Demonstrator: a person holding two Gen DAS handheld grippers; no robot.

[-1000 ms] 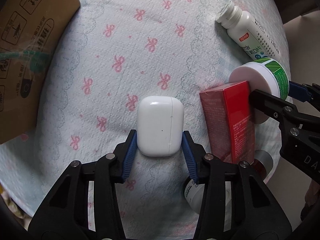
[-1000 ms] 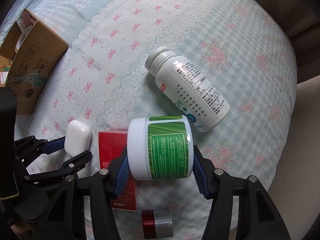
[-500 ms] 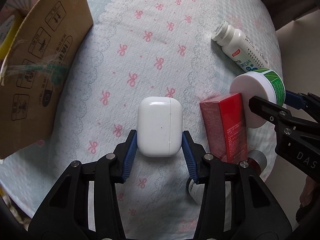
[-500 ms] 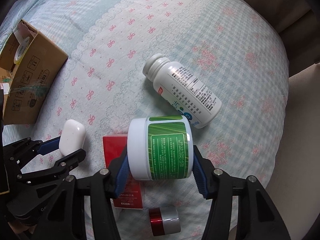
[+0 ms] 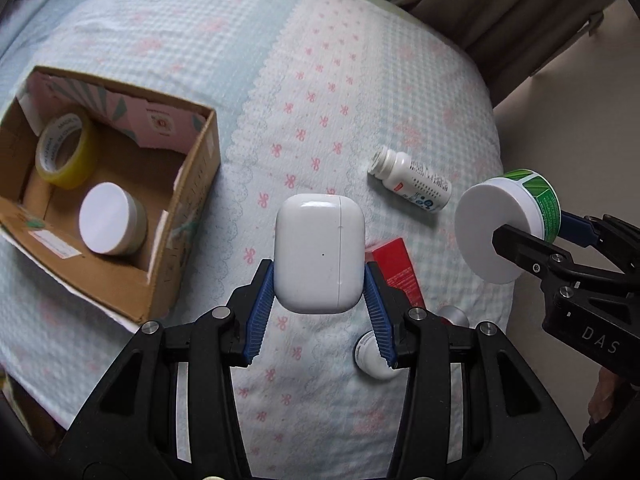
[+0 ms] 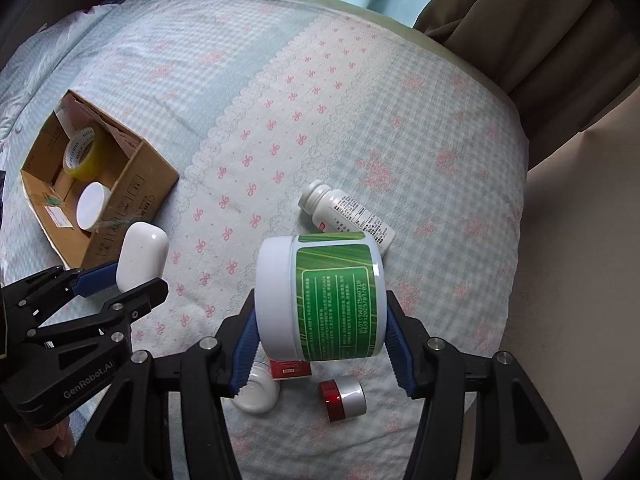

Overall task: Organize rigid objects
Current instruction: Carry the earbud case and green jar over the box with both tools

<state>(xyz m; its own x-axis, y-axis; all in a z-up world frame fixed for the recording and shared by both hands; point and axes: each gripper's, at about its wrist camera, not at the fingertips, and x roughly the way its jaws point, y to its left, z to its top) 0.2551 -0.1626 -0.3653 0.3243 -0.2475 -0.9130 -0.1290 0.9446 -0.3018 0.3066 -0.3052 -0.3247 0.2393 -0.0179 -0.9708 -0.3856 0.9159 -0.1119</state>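
My left gripper (image 5: pixel 319 280) is shut on a white earbud case (image 5: pixel 319 252) and holds it above the bed, right of an open cardboard box (image 5: pixel 188 216). My right gripper (image 6: pixel 320 320) is shut on a white jar with a green label (image 6: pixel 332 296), also lifted; the jar shows in the left wrist view (image 5: pixel 508 220). The left gripper and case show in the right wrist view (image 6: pixel 142 256). On the bed lie a white pill bottle (image 6: pixel 348 216), a red carton (image 5: pixel 396 272), a small red-and-silver jar (image 6: pixel 343 398) and a small white bottle (image 6: pixel 258 394).
The box (image 6: pixel 132 196) holds a yellow tape roll (image 5: pixel 66 150) and a white-lidded jar (image 5: pixel 110 220). The bed has a checked cover with pink bows (image 6: pixel 360 120). Brown curtains (image 6: pixel 540 28) hang at the back right. The bed's edge drops off at the right.
Both grippers have risen well above the bed with their objects. The box's inside has come into view at the left. The things on the bed look smaller.
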